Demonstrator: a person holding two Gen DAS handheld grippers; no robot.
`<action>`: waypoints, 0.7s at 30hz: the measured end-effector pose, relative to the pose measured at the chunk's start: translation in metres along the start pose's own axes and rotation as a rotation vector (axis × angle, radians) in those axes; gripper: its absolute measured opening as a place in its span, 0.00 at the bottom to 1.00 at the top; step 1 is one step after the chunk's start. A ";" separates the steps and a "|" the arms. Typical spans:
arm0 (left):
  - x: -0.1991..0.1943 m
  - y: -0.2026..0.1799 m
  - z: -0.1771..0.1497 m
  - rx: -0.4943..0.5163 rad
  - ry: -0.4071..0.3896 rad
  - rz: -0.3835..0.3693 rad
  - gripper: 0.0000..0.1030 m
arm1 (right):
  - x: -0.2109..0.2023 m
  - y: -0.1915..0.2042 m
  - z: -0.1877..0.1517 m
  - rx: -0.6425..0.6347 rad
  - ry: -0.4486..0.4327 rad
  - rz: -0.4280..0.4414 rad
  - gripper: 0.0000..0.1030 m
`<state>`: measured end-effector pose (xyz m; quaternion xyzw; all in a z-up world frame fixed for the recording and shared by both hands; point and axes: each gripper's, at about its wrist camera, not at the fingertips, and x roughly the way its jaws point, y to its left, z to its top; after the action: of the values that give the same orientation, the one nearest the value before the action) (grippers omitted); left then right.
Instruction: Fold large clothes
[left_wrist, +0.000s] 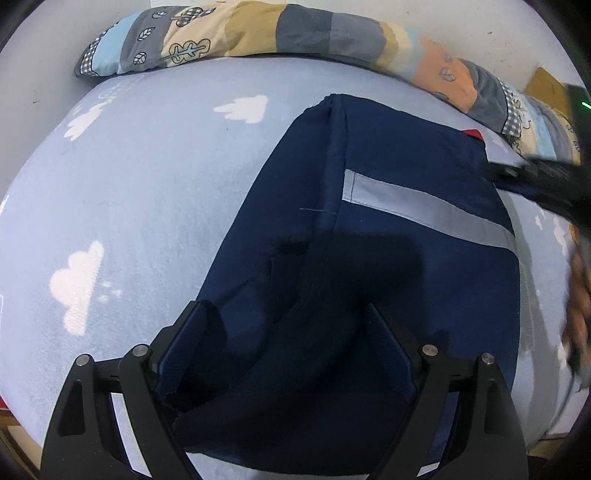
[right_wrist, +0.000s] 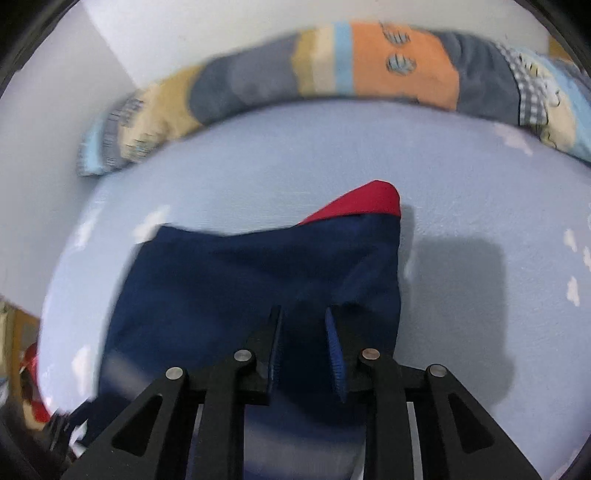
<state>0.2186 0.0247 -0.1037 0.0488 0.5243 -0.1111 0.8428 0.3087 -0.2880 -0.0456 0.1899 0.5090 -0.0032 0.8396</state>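
A navy garment (left_wrist: 369, 206) with a grey reflective stripe (left_wrist: 424, 206) lies partly folded on the pale blue bed sheet (left_wrist: 129, 203). My left gripper (left_wrist: 284, 314) is wide open just above its near edge, with the cloth lying between the fingers. In the right wrist view the same navy garment (right_wrist: 240, 280) shows a red corner (right_wrist: 369, 201) at its far end. My right gripper (right_wrist: 303, 317) hovers over its near right part, jaws partly open with dark cloth between them. The right gripper also shows blurred in the left wrist view (left_wrist: 546, 181).
A long patchwork pillow (left_wrist: 295, 33) lies along the wall at the far edge of the bed; it also shows in the right wrist view (right_wrist: 369, 70). The sheet has white cloud prints (left_wrist: 77, 280). Bare sheet (right_wrist: 480, 221) lies right of the garment.
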 end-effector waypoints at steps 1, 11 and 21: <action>0.000 0.001 -0.001 0.000 0.004 0.009 0.86 | -0.015 0.004 -0.013 -0.018 -0.014 0.018 0.25; 0.005 -0.005 -0.005 0.059 0.015 0.051 0.86 | -0.001 0.011 -0.083 -0.029 0.042 -0.009 0.27; -0.002 0.005 -0.009 0.066 0.012 0.052 0.86 | -0.086 0.034 -0.142 -0.035 0.018 0.087 0.37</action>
<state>0.2112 0.0316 -0.1063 0.0907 0.5241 -0.1061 0.8401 0.1526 -0.2267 -0.0195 0.1971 0.5077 0.0441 0.8376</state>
